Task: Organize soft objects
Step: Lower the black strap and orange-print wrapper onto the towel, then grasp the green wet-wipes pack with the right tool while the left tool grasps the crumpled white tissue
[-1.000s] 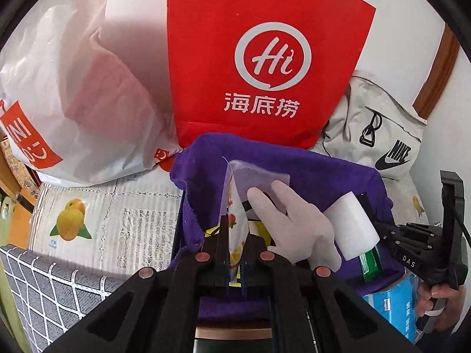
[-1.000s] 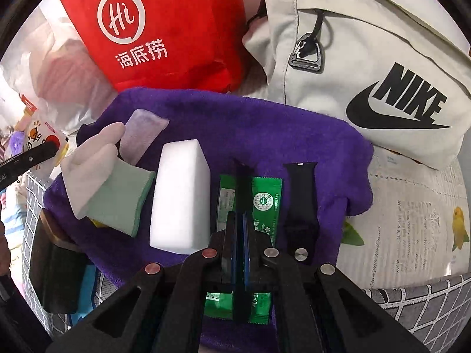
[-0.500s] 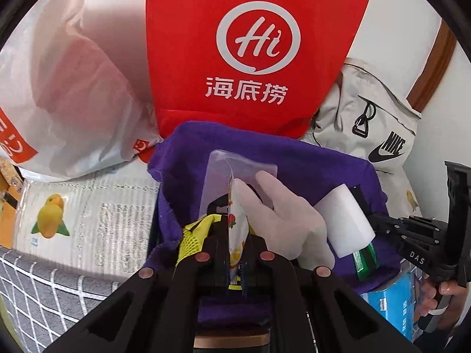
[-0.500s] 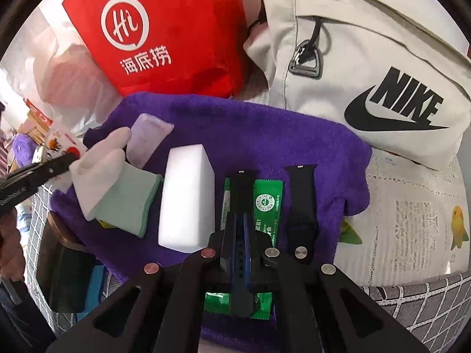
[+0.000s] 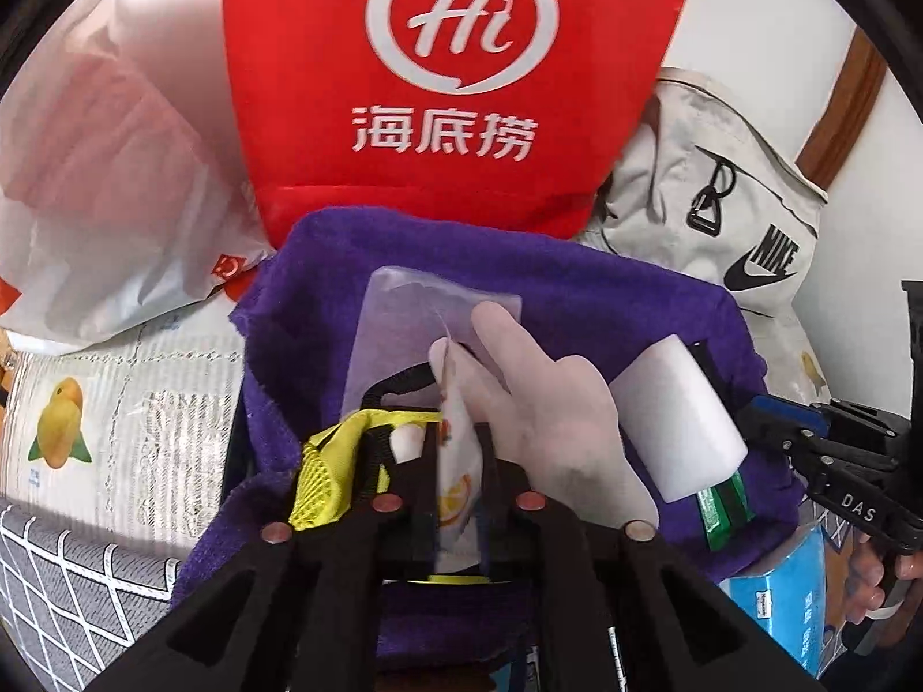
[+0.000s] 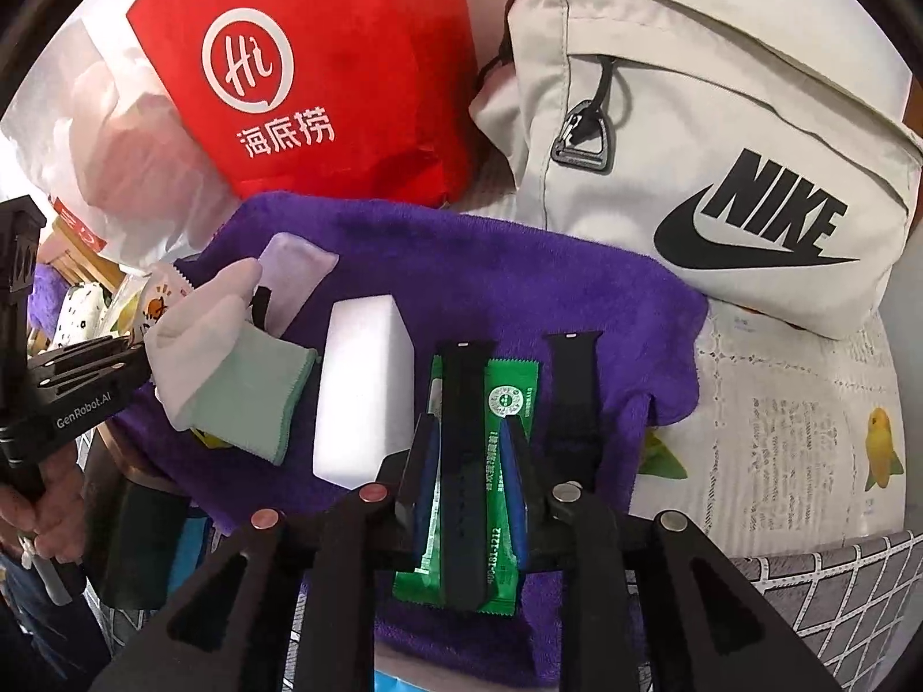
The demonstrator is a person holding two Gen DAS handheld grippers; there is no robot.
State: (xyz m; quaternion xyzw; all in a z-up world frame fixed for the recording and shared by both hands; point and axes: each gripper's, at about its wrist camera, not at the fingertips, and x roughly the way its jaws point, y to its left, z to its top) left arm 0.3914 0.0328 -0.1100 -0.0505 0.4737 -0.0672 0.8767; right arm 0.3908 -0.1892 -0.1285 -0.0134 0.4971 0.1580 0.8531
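Note:
A purple towel [image 5: 577, 300] [image 6: 461, 265] holds a white sock with a mint cuff [image 5: 548, 421] [image 6: 231, 369], a white sponge block [image 5: 675, 421] [image 6: 363, 386], a clear pouch [image 5: 398, 323] [image 6: 294, 271], green sachets [image 6: 507, 403] and two black watch straps [image 6: 464, 461] [image 6: 571, 380]. My left gripper [image 5: 456, 450] is shut on a white snack sachet with orange print [image 5: 456, 461], beside the sock. My right gripper [image 6: 467, 450] is open, its blue-padded fingers on either side of a black strap lying on the green sachets.
A red Haidilao bag [image 5: 450, 81] [image 6: 323, 69], a white plastic bag [image 5: 104, 184] and a beige Nike bag [image 6: 721, 173] [image 5: 727, 213] stand behind the towel. A yellow mesh item [image 5: 329, 467] lies at the towel's near left. A blue box [image 5: 790, 605] sits near right.
My right gripper has opened, letting go of the black strap. My left gripper with its sachet has moved forward over the towel toward the sock.

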